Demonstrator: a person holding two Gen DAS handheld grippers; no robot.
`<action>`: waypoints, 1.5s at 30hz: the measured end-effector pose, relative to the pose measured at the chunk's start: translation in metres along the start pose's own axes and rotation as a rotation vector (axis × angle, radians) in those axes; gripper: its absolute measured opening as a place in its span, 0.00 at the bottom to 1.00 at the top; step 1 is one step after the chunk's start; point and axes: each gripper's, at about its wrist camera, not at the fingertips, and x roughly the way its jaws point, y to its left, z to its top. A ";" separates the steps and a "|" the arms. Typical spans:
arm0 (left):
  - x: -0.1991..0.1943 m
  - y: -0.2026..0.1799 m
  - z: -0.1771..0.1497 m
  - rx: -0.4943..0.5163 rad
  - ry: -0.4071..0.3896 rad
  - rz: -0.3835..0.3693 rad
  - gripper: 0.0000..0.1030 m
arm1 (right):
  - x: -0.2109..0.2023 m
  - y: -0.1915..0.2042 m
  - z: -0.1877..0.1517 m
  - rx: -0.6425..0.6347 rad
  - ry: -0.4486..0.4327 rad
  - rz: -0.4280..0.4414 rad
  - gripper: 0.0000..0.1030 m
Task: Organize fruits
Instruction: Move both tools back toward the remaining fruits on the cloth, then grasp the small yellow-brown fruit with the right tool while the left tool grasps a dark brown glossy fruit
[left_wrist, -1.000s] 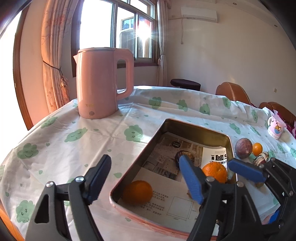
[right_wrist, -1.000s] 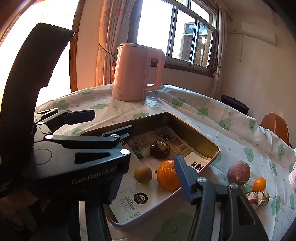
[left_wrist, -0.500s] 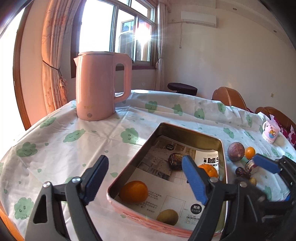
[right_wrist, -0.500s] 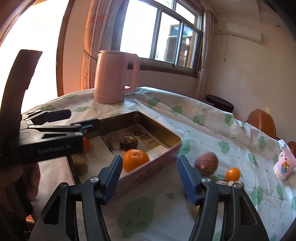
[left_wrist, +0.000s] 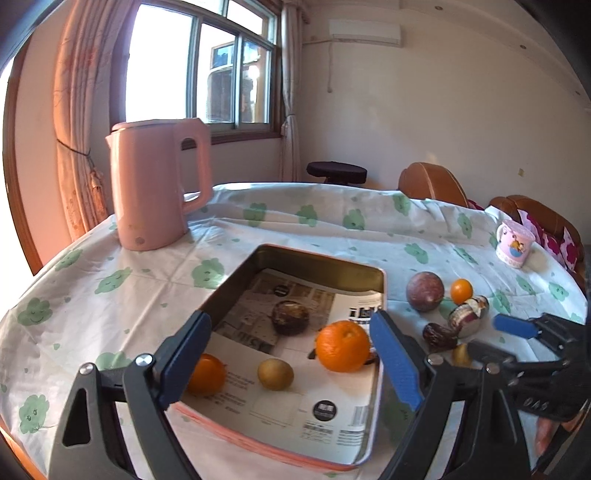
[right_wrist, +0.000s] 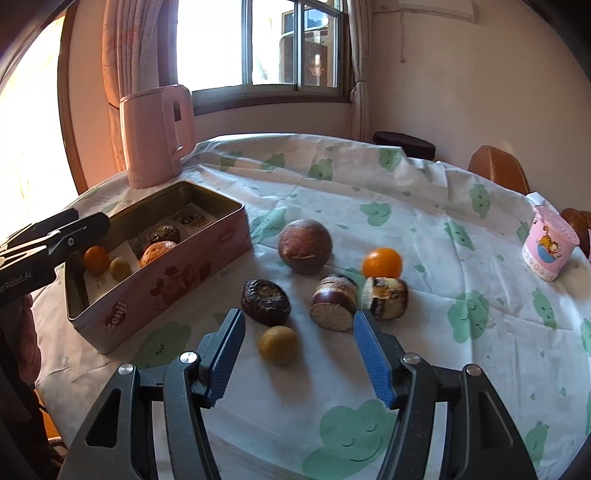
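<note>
A pink tin box (left_wrist: 376, 417) (right_wrist: 173, 284) lined with newspaper holds a big orange (left_wrist: 342, 345), a small orange (left_wrist: 205, 373), a yellow-brown fruit (left_wrist: 275, 373) and a dark wrinkled fruit (left_wrist: 290, 316). Loose on the cloth to its right lie a round purple fruit (right_wrist: 304, 245), a small orange (right_wrist: 381, 263), a dark wrinkled fruit (right_wrist: 265, 301), two cut purple halves (right_wrist: 334, 302) and a small yellow fruit (right_wrist: 277, 345). My left gripper (left_wrist: 291, 362) is open and empty above the box's near end. My right gripper (right_wrist: 299, 358) is open and empty, just short of the yellow fruit.
A pink kettle (left_wrist: 157, 184) stands behind the box at the left. A pink cartoon mug (right_wrist: 548, 247) stands at the far right. The round table (right_wrist: 406, 192) has a white cloth with green clouds. Chairs stand behind it.
My right gripper has swung right, off the box, to face the loose fruits on the cloth. My left gripper has pulled back and up, so more of the box shows.
</note>
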 end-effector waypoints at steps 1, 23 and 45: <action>0.000 -0.004 0.000 0.010 0.000 -0.004 0.88 | 0.006 0.004 0.000 -0.005 0.025 0.012 0.60; 0.023 -0.105 0.003 0.220 0.082 -0.148 0.86 | -0.019 -0.067 -0.003 0.167 -0.044 -0.126 0.26; 0.084 -0.145 -0.016 0.253 0.334 -0.215 0.40 | -0.008 -0.090 -0.009 0.207 -0.029 -0.104 0.27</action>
